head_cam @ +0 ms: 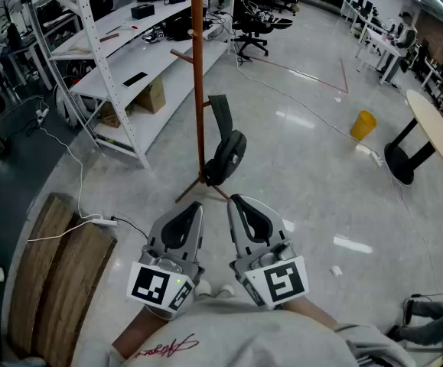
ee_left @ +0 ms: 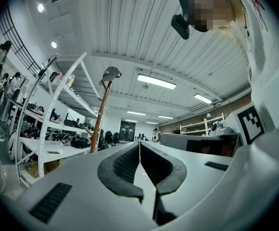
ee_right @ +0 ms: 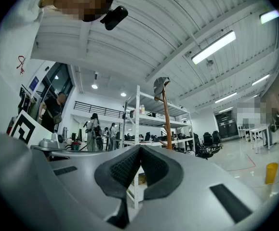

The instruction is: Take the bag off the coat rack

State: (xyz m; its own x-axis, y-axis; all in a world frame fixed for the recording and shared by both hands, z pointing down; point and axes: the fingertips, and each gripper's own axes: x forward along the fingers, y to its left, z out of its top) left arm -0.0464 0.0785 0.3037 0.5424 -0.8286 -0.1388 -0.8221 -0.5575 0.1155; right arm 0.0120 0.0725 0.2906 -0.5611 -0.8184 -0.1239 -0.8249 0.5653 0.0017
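Observation:
A brown coat rack (head_cam: pixel 199 75) stands on the grey floor ahead of me. On its near side a black bag (head_cam: pixel 226 155) hangs by a dark strap (head_cam: pixel 220 113), low down near the rack's feet. My left gripper (head_cam: pixel 193 207) and right gripper (head_cam: pixel 235 201) are side by side below the bag, both shut and empty, and neither touches it. In the left gripper view the shut gripper (ee_left: pixel 139 146) points up at the pole (ee_left: pixel 99 119). The right gripper (ee_right: pixel 140 148) is also shut, with the pole (ee_right: pixel 166 119) beyond it. A grey thing caps the pole top (ee_right: pixel 161 83).
White shelving (head_cam: pixel 114 60) with boxes and gear runs along the left. Wooden boards (head_cam: pixel 60 281) and a power strip (head_cam: pixel 99 220) with cables lie at the lower left. A yellow bin (head_cam: pixel 363 125) and a round table (head_cam: pixel 435 136) stand at the right, with office chairs (head_cam: pixel 252 29) behind.

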